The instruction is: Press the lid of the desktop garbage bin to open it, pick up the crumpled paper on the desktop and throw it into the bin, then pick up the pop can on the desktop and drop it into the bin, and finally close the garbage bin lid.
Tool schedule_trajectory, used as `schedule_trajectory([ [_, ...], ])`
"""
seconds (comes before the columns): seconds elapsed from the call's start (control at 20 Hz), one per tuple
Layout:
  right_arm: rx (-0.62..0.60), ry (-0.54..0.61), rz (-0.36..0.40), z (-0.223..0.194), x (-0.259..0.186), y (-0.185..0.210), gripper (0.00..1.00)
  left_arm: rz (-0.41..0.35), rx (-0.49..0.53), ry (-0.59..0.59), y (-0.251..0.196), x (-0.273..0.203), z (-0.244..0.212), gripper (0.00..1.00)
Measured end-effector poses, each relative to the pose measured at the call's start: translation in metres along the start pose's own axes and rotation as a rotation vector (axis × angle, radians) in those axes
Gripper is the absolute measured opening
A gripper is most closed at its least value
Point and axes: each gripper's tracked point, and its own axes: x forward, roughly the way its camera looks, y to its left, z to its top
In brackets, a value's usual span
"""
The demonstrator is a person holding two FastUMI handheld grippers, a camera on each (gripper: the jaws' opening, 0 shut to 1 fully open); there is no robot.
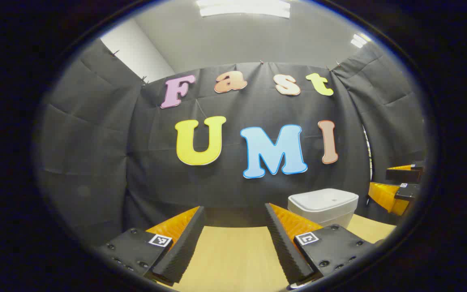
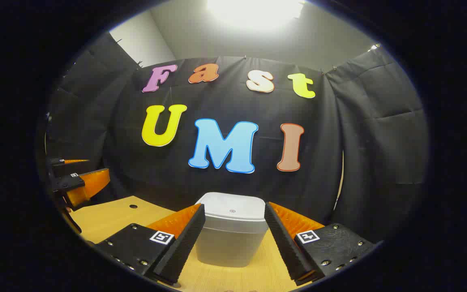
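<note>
A white desktop bin (image 2: 232,229) with its lid shut stands on the wooden table, straight ahead of my right gripper (image 2: 233,239), whose open fingers frame it from a short way back. In the left gripper view the same bin (image 1: 323,206) sits to the right of my left gripper (image 1: 233,239), which hangs open over bare tabletop with nothing between its fingers. The right gripper (image 1: 397,184) appears at the far right edge of the left gripper view, and the left gripper (image 2: 77,178) at the left edge of the right gripper view.
The wooden table (image 1: 233,255) runs up to the black cloth wall just behind the bin. A small dark hole (image 2: 133,206) marks the tabletop left of the bin.
</note>
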Motion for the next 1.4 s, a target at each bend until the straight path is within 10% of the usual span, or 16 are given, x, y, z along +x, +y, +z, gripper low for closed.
schedule_trajectory([
  [0.8,-0.011,0.035,-0.003,-0.007,0.000,0.004,0.93,-0.017,-0.010,0.016,-0.005,0.001,-0.008,0.95],
  [1.15,-0.006,0.057,0.022,-0.011,0.004,0.011,0.73,-0.032,-0.011,0.020,-0.013,0.002,-0.012,0.95],
  [1.4,-0.010,0.062,0.035,-0.017,0.007,0.011,0.38,-0.030,-0.023,0.034,-0.015,0.007,-0.018,0.95],
])
